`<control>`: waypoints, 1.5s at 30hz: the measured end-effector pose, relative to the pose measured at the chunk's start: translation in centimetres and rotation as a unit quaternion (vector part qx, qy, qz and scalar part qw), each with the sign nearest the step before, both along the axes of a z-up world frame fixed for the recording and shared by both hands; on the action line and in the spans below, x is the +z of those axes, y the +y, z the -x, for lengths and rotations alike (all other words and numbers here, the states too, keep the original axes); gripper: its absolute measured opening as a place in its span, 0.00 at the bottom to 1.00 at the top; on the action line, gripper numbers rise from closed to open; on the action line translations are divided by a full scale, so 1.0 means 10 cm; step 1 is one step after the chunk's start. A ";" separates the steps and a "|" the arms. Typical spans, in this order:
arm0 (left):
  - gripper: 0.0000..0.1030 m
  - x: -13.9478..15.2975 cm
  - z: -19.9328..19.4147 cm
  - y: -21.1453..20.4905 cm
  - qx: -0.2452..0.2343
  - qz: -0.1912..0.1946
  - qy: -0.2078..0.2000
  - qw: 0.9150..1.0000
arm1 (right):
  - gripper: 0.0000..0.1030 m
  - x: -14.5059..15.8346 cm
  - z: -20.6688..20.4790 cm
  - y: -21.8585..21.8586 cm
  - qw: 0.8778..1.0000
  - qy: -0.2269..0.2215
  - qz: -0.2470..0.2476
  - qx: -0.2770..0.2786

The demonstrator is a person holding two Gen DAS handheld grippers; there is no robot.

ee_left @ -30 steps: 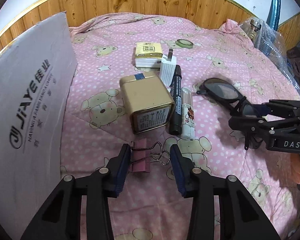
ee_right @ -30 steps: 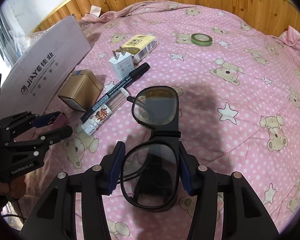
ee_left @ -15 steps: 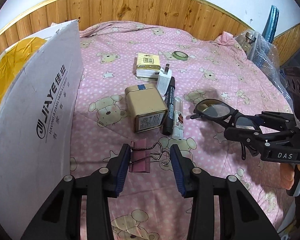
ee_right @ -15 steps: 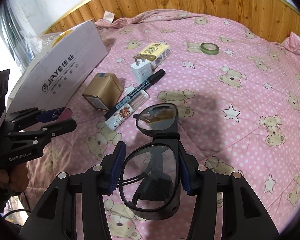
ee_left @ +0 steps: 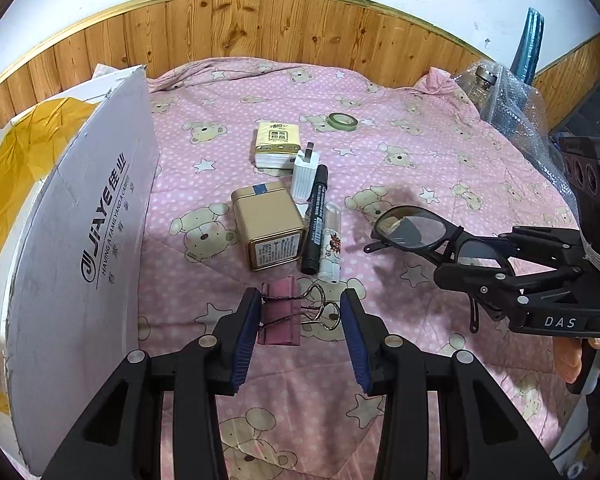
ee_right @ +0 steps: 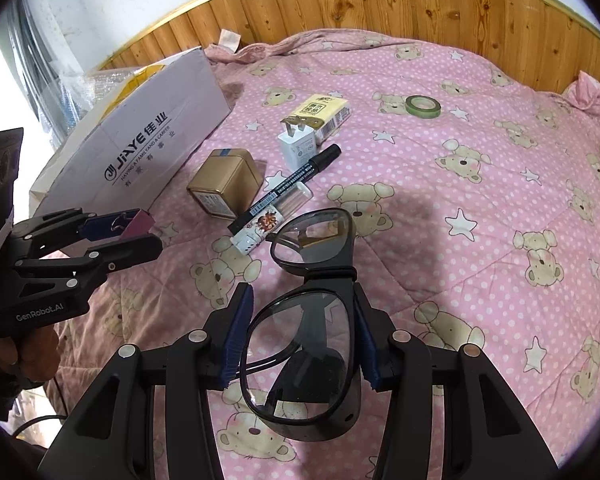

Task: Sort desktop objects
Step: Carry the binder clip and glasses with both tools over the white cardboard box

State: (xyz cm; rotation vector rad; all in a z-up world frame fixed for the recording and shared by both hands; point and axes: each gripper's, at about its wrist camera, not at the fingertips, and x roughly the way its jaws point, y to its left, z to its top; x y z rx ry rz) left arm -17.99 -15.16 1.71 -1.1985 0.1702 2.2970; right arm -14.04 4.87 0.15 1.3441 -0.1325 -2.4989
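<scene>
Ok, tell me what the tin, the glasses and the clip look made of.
Tin: looks like gold-painted metal, with a satin sheen and a rolled rim.
Glasses: glossy black frame, probably plastic, with clear lenses.
Clip: dull pink body, likely painted steel, with shiny wire handles.

quilt (ee_left: 400,128): soft matt printed cloth, being seen stitched
wall panelling (ee_left: 260,28): varnished wood, glossy trim
tin (ee_left: 269,224): brushed gold metal, satin sheen
binder clip (ee_left: 282,314): matt pink body, shiny wire handles
glasses (ee_right: 312,320): glossy black plastic, lenses being seen reflecting
box (ee_left: 88,240): matt grey cardboard
left gripper (ee_left: 300,336): matt black plastic, ribbed blue pads
</scene>
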 end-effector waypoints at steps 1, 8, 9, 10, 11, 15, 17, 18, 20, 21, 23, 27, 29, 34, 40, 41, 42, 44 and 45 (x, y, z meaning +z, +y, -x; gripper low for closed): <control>0.41 0.01 -0.01 0.00 -0.001 0.000 0.001 1.000 | 0.48 0.01 -0.01 0.00 1.000 0.001 0.000 0.000; 0.41 0.11 -0.10 -0.01 -0.005 0.004 0.008 1.000 | 0.48 0.12 -0.04 -0.05 1.000 0.011 -0.002 0.006; 0.41 0.13 -0.11 -0.02 -0.006 0.005 0.010 1.000 | 0.48 0.14 -0.04 -0.06 1.000 0.012 -0.003 0.007; 0.41 0.16 -0.12 -0.03 -0.006 0.005 0.012 1.000 | 0.48 0.16 -0.04 -0.07 1.000 0.014 -0.004 0.007; 0.41 0.18 -0.13 -0.05 -0.005 0.004 0.014 1.000 | 0.48 0.17 -0.04 -0.09 1.000 0.015 -0.004 0.008; 0.41 0.29 -0.16 -0.13 -0.003 0.000 0.022 1.000 | 0.48 0.24 -0.04 -0.15 1.000 0.021 -0.006 0.011; 0.41 0.35 -0.18 -0.17 -0.003 -0.001 0.027 1.000 | 0.48 0.28 -0.03 -0.19 1.000 0.023 -0.008 0.015; 0.41 0.37 -0.18 -0.19 -0.003 -0.001 0.029 1.000 | 0.48 0.30 -0.03 -0.21 0.999 0.025 -0.009 0.017; 0.41 0.43 -0.20 -0.23 -0.002 -0.002 0.035 0.999 | 0.48 0.36 -0.03 -0.26 0.999 0.030 -0.011 0.021; 0.41 0.46 -0.20 -0.25 -0.002 -0.004 0.036 0.999 | 0.48 0.39 -0.03 -0.29 0.999 0.033 -0.012 0.023; 0.41 0.51 -0.21 -0.30 0.000 -0.007 0.040 0.999 | 0.48 0.46 -0.02 -0.35 0.999 0.038 -0.014 0.029; 0.41 0.61 -0.20 -0.43 0.005 -0.013 0.044 0.999 | 0.48 0.57 0.02 -0.48 0.998 0.048 -0.018 0.041; 0.41 0.66 -0.21 -0.50 0.010 -0.013 0.048 0.999 | 0.48 0.61 0.05 -0.55 0.997 0.052 -0.017 0.046; 0.41 0.74 -0.20 -0.66 0.018 -0.016 0.053 0.998 | 0.48 0.70 0.09 -0.74 0.996 0.060 -0.016 0.060; 0.41 0.85 -0.22 -0.82 0.028 -0.018 0.061 0.998 | 0.48 0.83 0.12 -1.01 0.994 0.071 -0.021 0.083; 0.41 0.86 -0.22 -0.84 0.029 -0.018 0.062 0.998 | 0.48 0.85 0.13 -1.05 0.993 0.073 -0.021 0.087; 0.41 0.87 -0.22 -0.87 0.031 -0.017 0.063 0.997 | 0.48 0.88 0.14 -1.09 0.993 0.075 -0.021 0.091; 0.41 0.91 -0.23 -0.93 0.035 -0.016 0.067 0.997 | 0.48 0.93 0.15 -1.18 0.992 0.079 -0.019 0.098; 0.41 0.93 -0.23 -0.96 0.037 -0.015 0.069 0.997 | 0.48 0.96 0.16 -1.22 0.991 0.082 -0.017 0.101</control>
